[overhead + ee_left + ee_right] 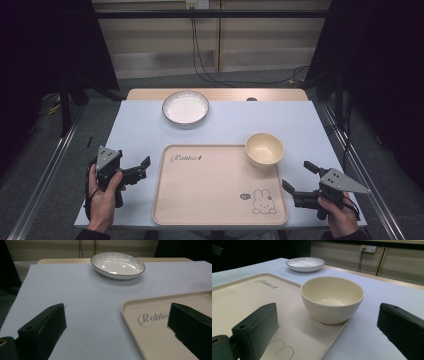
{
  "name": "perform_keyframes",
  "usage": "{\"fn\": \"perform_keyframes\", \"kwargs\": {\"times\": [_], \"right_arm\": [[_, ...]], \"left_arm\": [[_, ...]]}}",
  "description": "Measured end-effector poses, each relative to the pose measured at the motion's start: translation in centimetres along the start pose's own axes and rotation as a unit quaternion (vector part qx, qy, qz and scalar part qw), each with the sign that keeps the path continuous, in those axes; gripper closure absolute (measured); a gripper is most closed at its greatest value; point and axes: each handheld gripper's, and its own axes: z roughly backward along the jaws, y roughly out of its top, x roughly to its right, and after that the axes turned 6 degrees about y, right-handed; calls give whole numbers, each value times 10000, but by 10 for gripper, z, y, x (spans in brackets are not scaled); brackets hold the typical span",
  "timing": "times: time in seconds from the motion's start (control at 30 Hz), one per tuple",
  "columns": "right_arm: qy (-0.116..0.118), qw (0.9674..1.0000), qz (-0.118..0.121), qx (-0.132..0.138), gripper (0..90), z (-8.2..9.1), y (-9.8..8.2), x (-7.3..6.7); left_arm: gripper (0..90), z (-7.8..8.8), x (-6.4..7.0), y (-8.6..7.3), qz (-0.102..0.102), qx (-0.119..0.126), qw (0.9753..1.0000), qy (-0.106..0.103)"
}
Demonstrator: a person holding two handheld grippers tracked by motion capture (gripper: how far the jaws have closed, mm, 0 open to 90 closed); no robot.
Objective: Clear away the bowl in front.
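Note:
A beige tray (pixel 210 195) printed with a rabbit lies at the near middle of the table. At its far right corner a cream bowl (pixel 264 149) sits empty, partly over the rim. An empty white plate (pixel 185 107) with a dark rim rests at the far middle. My left gripper (pixel 142 170) is open just left of the tray, low over the table. To the tray's right, my right gripper (pixel 298 176) is open too. In the left gripper view my jaws (pixel 117 312) frame the tray's corner (pixel 150 340) and the plate (pixel 117 265). The right gripper (pixel 327 315) faces the bowl (pixel 332 298).
A pale blue cover (pixel 140 130) spreads over the table, with a wooden strip (pixel 225 94) showing at the far edge. Cables hang down the back wall (pixel 197 50). Metal rails (pixel 50 165) run along both sides of the table.

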Motion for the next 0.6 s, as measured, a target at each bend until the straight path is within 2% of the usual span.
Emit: {"fn": "perform_keyframes", "kwargs": {"times": [0.07,0.13,0.2,0.33,0.4,0.5,0.6], "right_arm": [[-30,10000,-10,-3,31,0,0,0],[-12,10000,-2,-14,31,0,0,1],[-21,10000,-6,-7,31,0,0,0],[-48,10000,-26,-11,31,0,0,1],[-84,10000,-23,-23,31,0,0,1],[-56,10000,-37,-38,31,-1,-1,2],[-114,9999,-64,-61,30,-1,-1,3]], "left_arm": [[14,8,-1,-4,-29,64,9999,77],[16,17,-3,-8,59,111,9998,176],[17,26,-2,-15,10,151,9994,305],[17,40,-2,-26,95,155,9996,195],[11,46,-3,-32,-2,139,9998,104],[12,45,-4,-29,-139,284,9994,135],[15,43,-4,-29,-137,291,9994,153]]}}
